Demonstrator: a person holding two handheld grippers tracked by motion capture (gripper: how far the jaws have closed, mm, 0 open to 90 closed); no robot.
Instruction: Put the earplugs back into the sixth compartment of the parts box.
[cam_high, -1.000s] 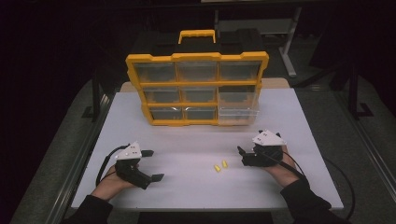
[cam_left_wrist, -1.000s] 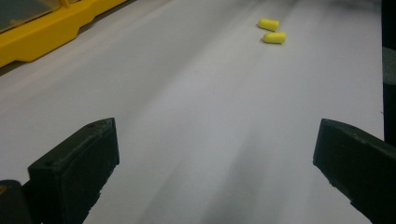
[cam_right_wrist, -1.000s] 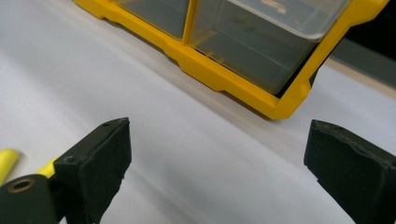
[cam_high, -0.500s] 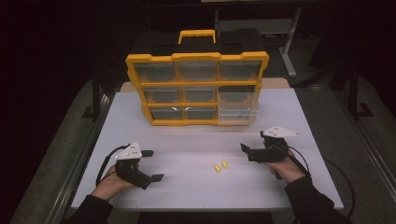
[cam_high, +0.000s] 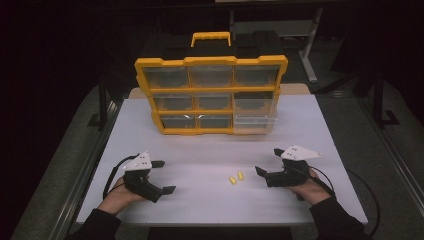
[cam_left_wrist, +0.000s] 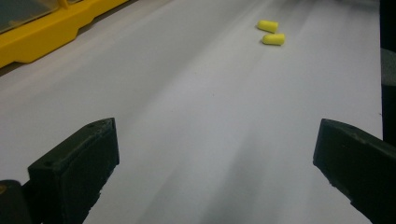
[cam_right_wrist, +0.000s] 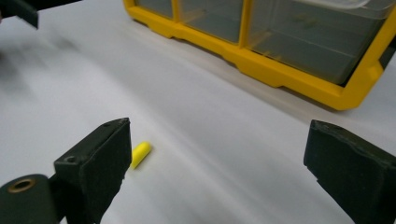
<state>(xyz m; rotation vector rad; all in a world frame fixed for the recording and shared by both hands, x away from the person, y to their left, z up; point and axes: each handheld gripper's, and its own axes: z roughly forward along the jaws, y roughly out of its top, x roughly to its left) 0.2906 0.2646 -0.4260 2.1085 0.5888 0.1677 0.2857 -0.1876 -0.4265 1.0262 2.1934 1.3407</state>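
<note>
Two small yellow foam earplugs (cam_high: 232, 180) (cam_high: 240, 175) lie side by side on the white table (cam_high: 210, 150), between my grippers. My left gripper (cam_high: 164, 176) rests at the front left, open and holding nothing; in the left gripper view the earplugs (cam_left_wrist: 273, 39) lie far ahead, to the right of its jaws. My right gripper (cam_high: 267, 161) is open just right of the earplugs. In the right gripper view (cam_right_wrist: 215, 154), one earplug (cam_right_wrist: 141, 154) lies beside the left jaw.
A yellow organizer (cam_high: 210, 95) with clear drawers and a top handle stands upright at the back of the table. Its large lower-right drawer (cam_high: 255, 120) sticks out a little. Its yellow base (cam_right_wrist: 280, 70) runs ahead of the right gripper. Dark floor surrounds the table.
My right gripper has shifted slightly right and toward the front edge, turning a little. The left gripper and the earplugs have stayed put.
</note>
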